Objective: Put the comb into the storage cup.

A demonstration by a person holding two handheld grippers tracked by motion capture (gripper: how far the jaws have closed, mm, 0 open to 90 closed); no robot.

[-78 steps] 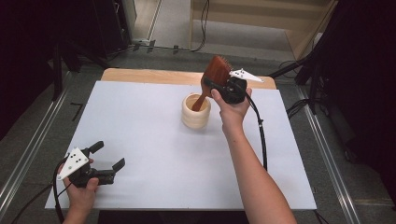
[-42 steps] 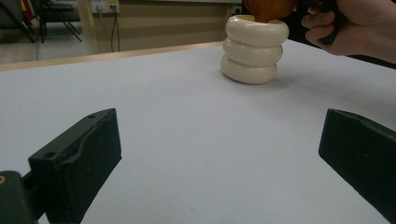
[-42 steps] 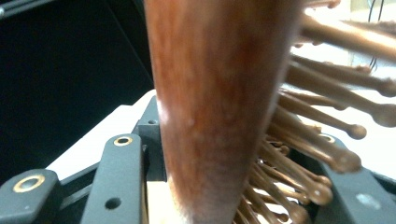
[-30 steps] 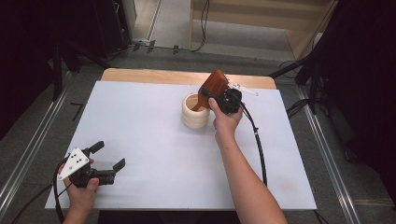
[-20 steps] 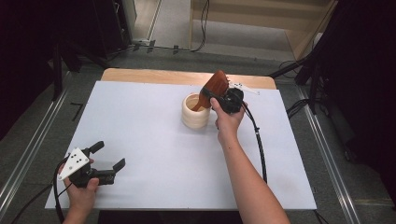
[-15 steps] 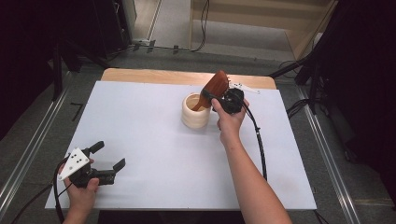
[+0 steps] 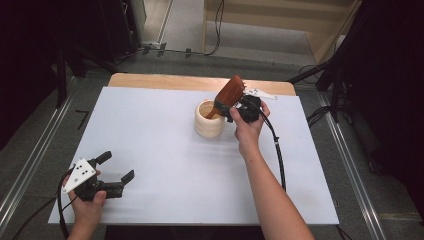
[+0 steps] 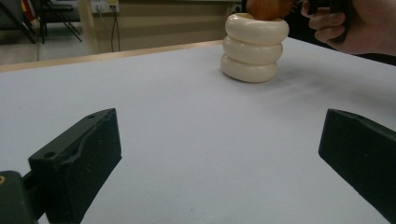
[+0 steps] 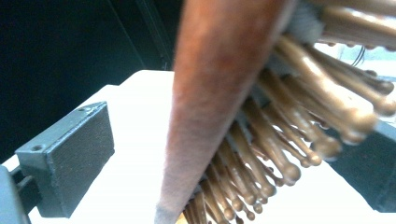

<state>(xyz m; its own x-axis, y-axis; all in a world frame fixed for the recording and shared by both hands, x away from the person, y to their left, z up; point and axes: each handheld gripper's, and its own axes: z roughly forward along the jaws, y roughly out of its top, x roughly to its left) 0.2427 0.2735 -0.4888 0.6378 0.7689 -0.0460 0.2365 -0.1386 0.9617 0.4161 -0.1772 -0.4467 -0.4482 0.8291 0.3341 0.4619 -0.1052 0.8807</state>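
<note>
At the lower left of the high view the left gripper [image 7: 112, 170] rests on the white table [image 7: 150, 150], its jaws spread wide with nothing between them. In the left gripper view the cream holder [image 8: 254, 46] stands well beyond those jaws, at upper centre.

Right of centre in the high view, the wooden hairbrush [image 7: 227, 95] leans with its handle down in the holder [image 7: 210, 122]. The right gripper [image 7: 235, 107] sits just beside the brush head. Its jaws have just been opening. In the right gripper view the brush [image 9: 224, 93] stands between them, clear of the left pad; the bristles reach toward the right pad, and I cannot tell whether they touch.
</note>
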